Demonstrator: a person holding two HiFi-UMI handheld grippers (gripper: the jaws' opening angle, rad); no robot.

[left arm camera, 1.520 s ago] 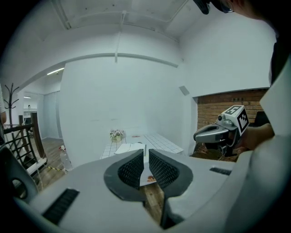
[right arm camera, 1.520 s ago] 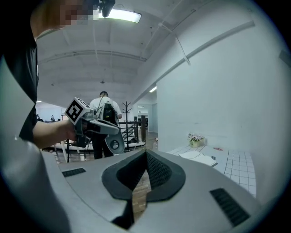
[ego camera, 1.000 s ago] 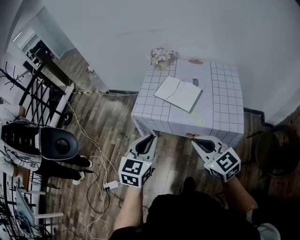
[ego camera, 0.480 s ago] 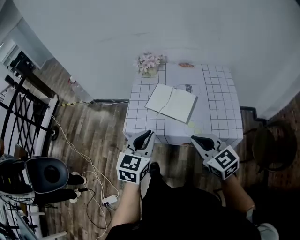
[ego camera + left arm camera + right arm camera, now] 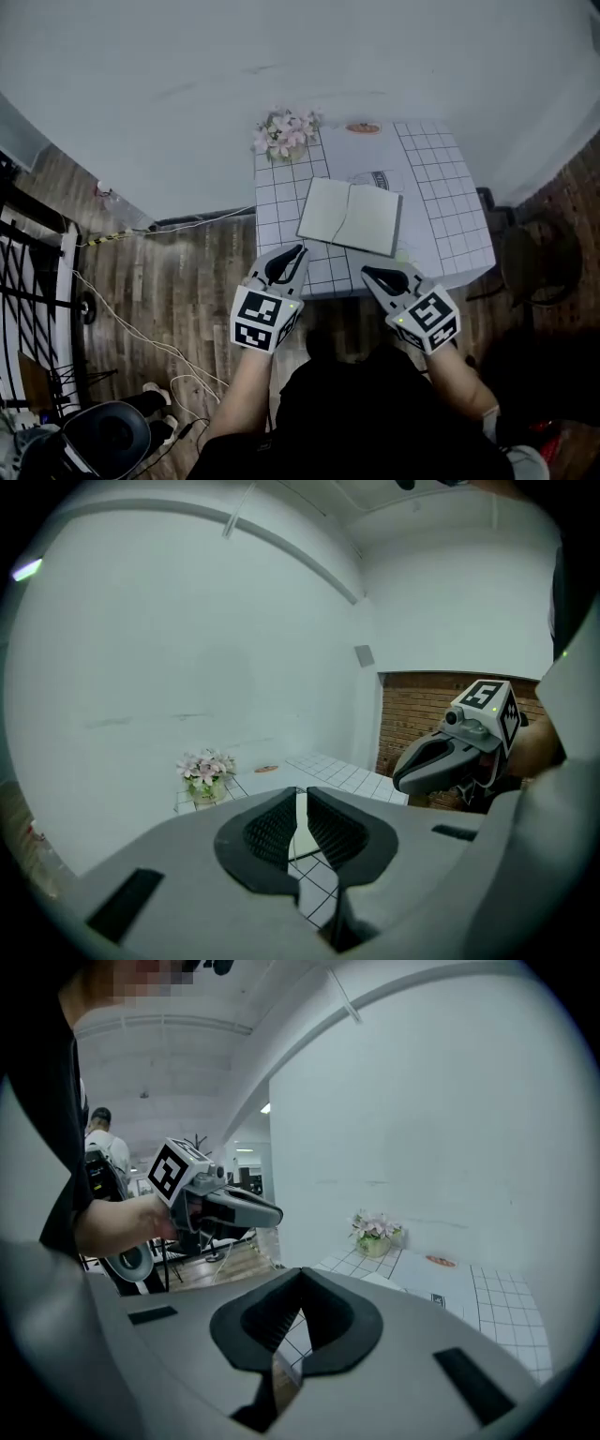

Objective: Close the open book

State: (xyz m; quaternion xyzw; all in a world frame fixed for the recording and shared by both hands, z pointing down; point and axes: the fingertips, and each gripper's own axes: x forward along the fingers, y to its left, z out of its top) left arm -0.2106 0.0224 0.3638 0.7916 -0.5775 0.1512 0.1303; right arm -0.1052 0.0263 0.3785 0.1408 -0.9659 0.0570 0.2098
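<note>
White-walled corner with a plank floor

A small worktop (image 5: 450, 187) under a white grid-patterned cover stands against the bare white wall (image 5: 281, 75), with a pot of pale pink flowers (image 5: 284, 134) at its back corner. The floor (image 5: 178, 291) is dark wood planks. A white cable (image 5: 122, 323) trails across it near a black metal rack (image 5: 33, 272) at the left, and a dark round seat (image 5: 534, 267) stands to the right.

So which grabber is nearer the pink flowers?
The left gripper. The flowers stand beyond it, on its side of the open book, while the right gripper is across on the book's other side.
</note>
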